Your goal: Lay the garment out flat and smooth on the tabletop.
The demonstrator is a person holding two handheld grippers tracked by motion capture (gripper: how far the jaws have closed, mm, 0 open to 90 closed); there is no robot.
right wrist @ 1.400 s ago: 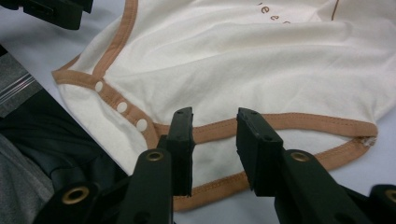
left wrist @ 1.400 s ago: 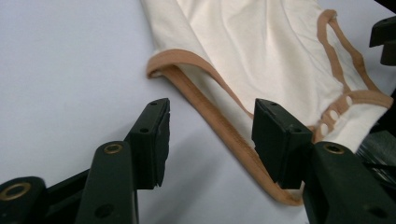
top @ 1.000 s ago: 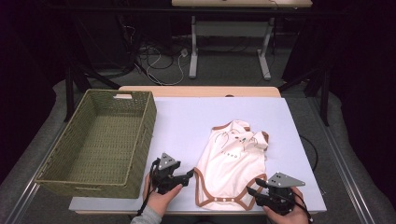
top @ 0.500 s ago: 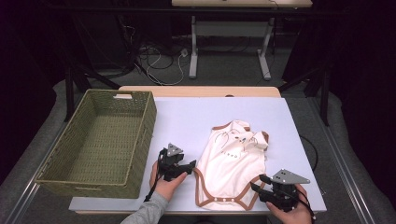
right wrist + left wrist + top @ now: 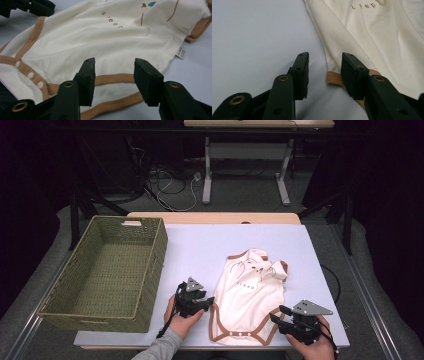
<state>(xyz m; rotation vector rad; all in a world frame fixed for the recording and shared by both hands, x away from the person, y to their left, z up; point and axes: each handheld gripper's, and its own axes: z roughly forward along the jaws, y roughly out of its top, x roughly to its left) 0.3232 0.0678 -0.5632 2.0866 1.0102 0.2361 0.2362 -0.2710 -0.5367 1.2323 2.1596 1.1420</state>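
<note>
Cream cotton bodysuit (image 5: 250, 295): lies flat on the bench (image 5: 200, 250), snap end toward you, between your two claws.
Right claw (image 5: 113, 75): released, its jaws straddle the tan leg hem; close too shallow and you pinch trim alone, which could slip out.
Left claw (image 5: 324, 71): released, jaws have just been closing, the hem corner sits between them ungripped; lifting now could leave that side behind.
Wicker basket (image 5: 107, 270): well off to the left; an uneven lift could drag cloth.
</note>
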